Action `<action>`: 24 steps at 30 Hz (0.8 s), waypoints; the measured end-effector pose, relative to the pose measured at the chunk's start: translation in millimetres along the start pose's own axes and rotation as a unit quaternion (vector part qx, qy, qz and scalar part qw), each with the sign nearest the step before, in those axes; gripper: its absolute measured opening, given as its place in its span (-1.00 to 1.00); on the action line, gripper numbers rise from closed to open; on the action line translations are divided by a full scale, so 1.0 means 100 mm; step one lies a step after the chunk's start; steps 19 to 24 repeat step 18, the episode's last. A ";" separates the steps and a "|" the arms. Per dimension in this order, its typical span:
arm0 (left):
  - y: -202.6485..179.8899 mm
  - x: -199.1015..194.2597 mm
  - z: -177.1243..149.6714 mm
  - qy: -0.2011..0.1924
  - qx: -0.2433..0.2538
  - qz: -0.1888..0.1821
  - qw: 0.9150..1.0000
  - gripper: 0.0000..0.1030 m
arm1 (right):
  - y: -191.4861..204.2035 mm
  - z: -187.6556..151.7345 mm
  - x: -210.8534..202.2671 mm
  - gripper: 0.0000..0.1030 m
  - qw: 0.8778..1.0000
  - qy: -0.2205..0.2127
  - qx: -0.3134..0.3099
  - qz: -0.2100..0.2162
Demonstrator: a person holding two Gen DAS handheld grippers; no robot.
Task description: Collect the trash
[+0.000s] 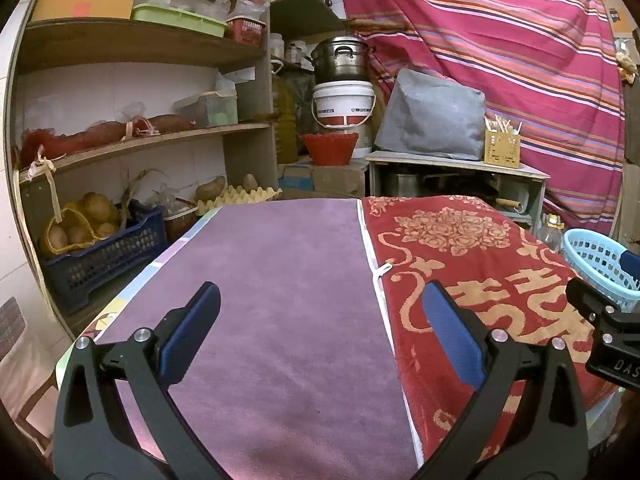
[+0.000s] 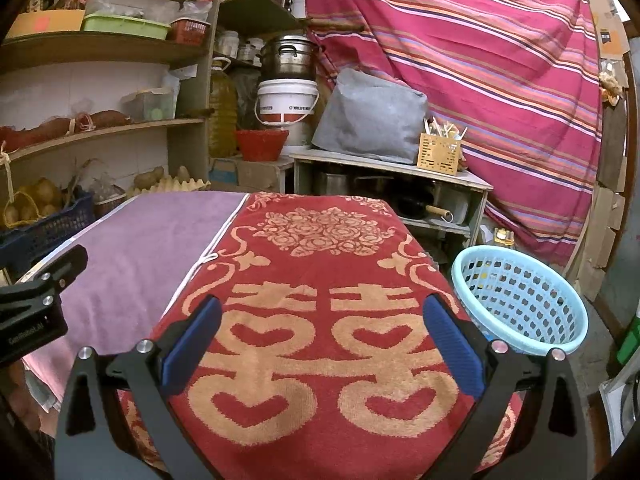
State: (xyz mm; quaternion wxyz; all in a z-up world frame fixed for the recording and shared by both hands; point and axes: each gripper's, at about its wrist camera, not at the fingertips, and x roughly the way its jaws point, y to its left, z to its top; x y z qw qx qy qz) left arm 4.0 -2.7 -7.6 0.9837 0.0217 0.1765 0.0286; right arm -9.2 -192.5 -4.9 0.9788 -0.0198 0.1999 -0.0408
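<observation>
Both grippers poised over a cloth-covered table, jaws wide and empty; no trash shows on it.

The left gripper (image 1: 320, 320) hangs above the purple cloth (image 1: 260, 280), whose left edge drops off just outside its left jaw toward the blue crate (image 1: 104, 252). The seam with the red towel (image 2: 320, 280) runs under its right jaw. The right gripper (image 2: 320, 328) hovers above that towel, and the light blue basket (image 2: 520, 300) (judged the likely bin) stands beyond its right jaw, off the table's right edge. Risks: a finger snagging the loose towel and dragging it, the two rigs knocking together, or a drop missing the basket. Room ahead of both jaws is open.
</observation>
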 end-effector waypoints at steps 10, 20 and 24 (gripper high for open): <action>0.00 -0.01 0.01 -0.002 -0.002 0.002 1.000 0.90 | 0.03 0.02 -0.02 0.91 1.000 0.001 0.002 -0.003; 0.01 -0.03 0.01 -0.002 -0.004 0.000 1.000 0.90 | 0.03 0.02 -0.03 0.91 1.000 0.000 0.002 -0.004; 0.01 -0.03 0.01 -0.002 -0.004 0.000 1.000 0.90 | 0.03 0.02 -0.03 0.91 1.000 0.000 0.002 -0.004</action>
